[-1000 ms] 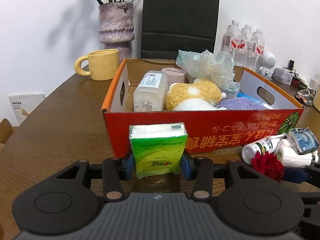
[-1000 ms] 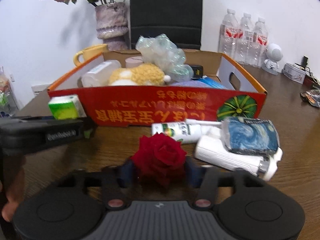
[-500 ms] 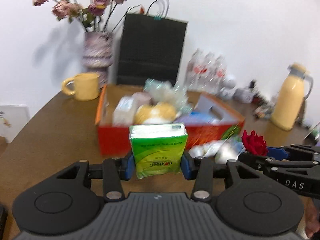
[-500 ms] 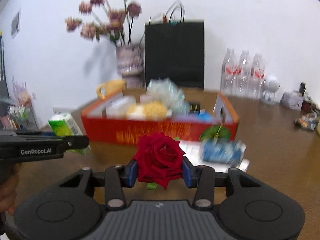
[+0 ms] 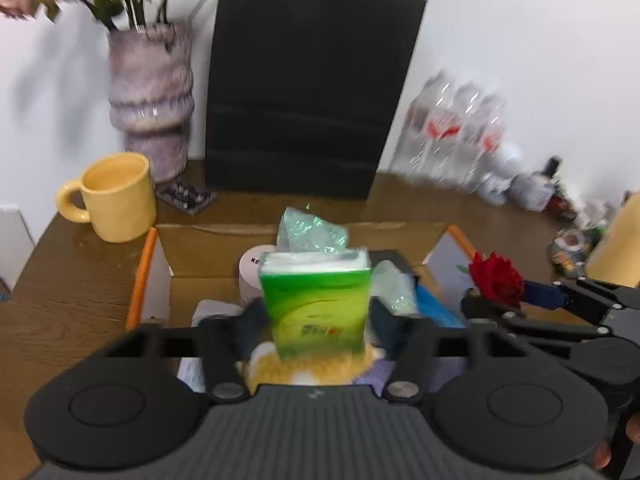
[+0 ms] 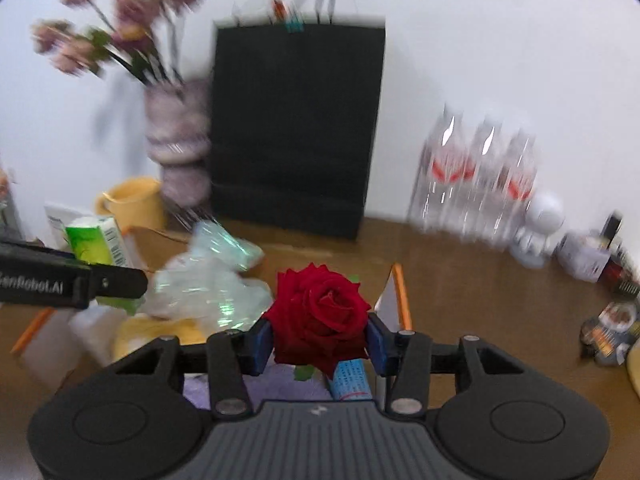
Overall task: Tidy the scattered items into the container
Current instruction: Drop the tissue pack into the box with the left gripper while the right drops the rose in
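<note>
Bright, even indoor light; heavy motion blur throughout, fisheye bending and dark corners at edges

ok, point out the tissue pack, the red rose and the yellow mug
tissue pack (image 5: 316,304): left wrist view, middle of its green front face.
red rose (image 6: 320,314): right wrist view, centre of the bloom.
yellow mug (image 5: 120,200): left wrist view, outer side wall.

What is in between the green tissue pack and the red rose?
In the right wrist view, a crinkly clear plastic bag lies between the tissue pack and the rose.
</note>
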